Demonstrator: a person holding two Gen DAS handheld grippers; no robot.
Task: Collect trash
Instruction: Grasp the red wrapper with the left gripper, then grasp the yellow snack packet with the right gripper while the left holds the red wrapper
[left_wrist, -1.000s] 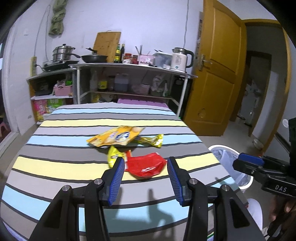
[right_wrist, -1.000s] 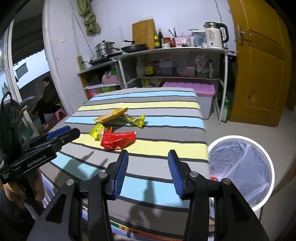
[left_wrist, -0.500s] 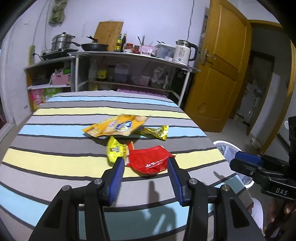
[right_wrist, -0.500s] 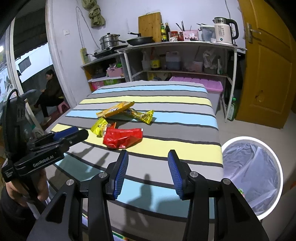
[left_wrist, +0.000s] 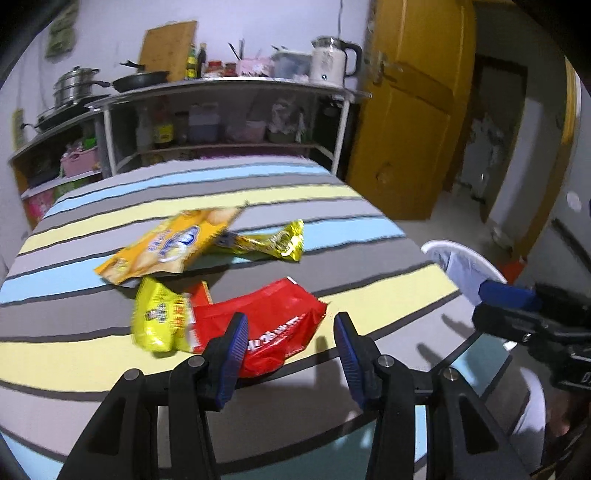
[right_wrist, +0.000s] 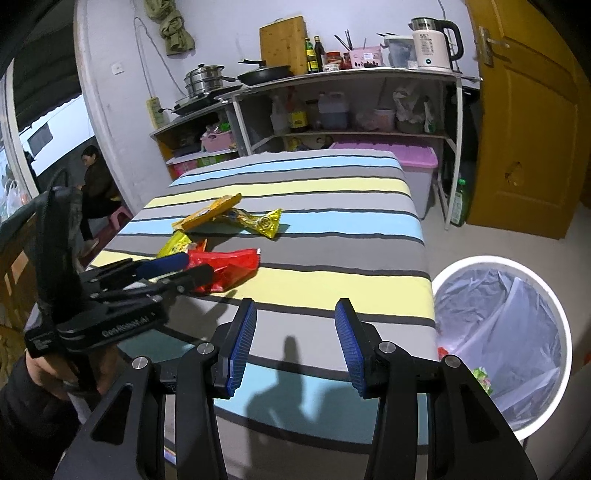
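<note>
Left gripper (left_wrist: 290, 345): jaws stood wide apart, nothing clamped; it hovered low over the near edge of the surface, with the near end of the red wrapper between its blue pads, the left pad in front of the wrapper; whether a pad touched it could not be told.
Right gripper (right_wrist: 293, 341): jaws stood wide apart and empty, over the near right part of the surface, well apart from the wrappers.
Red wrapper (left_wrist: 273, 317): lay crumpled on a grey and a yellow stripe, nearest the near edge.
Yellow wrapper (left_wrist: 157, 319): small, touching the red wrapper's left side; blurred.
Orange bag (left_wrist: 171, 243): flat, further toward the middle, beyond the yellow wrapper.
Gold wrapper (left_wrist: 275, 243): beside the orange bag on its right, one end tucked under it.
Surface (right_wrist: 332, 192): covered in a cloth striped grey, yellow and blue.
Bin (right_wrist: 506, 332): white, round, lined with a clear bag, on the floor just off the near right corner of the surface; a few scraps lay inside.
Shelves (right_wrist: 351, 107): stood beyond the far edge, carrying a kettle, pans and bottles.
</note>
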